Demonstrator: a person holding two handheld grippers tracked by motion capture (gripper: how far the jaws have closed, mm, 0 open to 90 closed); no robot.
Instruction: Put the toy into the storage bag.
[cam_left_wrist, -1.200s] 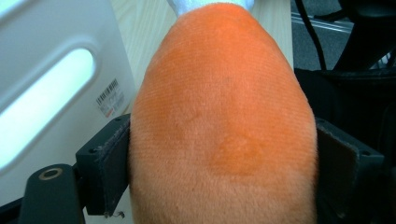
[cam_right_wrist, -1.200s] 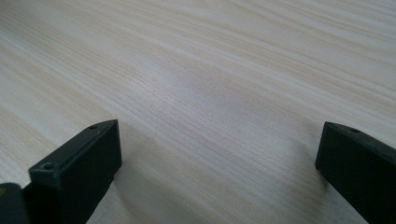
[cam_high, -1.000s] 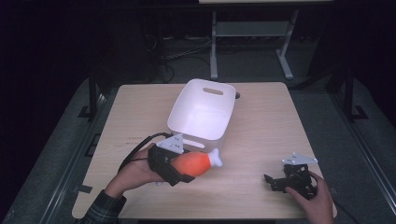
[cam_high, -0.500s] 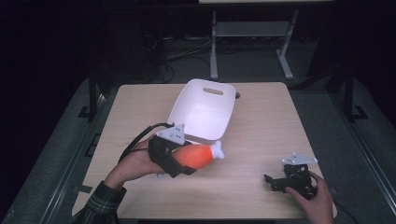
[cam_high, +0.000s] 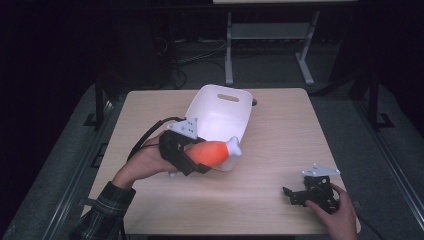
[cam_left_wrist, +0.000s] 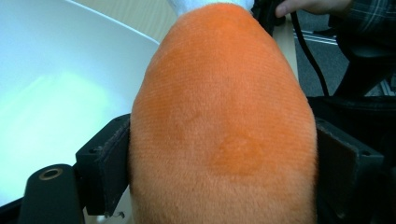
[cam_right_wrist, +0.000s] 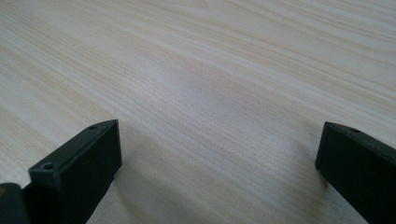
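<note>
Dark lab: cables (cam_high: 172, 60), metal stand (cam_high: 265, 35)

Light wooden table (cam_high: 280, 145); behind it grey metal stand (cam_high: 265, 35), dark cables (cam_high: 185, 65), probably floor-level.

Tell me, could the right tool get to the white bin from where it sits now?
Probably yes: the right tool is open and rests on bare table, with nothing between it and the white bin.

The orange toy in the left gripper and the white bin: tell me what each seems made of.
Orange toy: soft plush fabric, judging by its fine, short, ribbed pile and matte look. White bin: probably hard plastic, smooth with a slight sheen, thin moulded walls and a cut-out handle slot.
</note>
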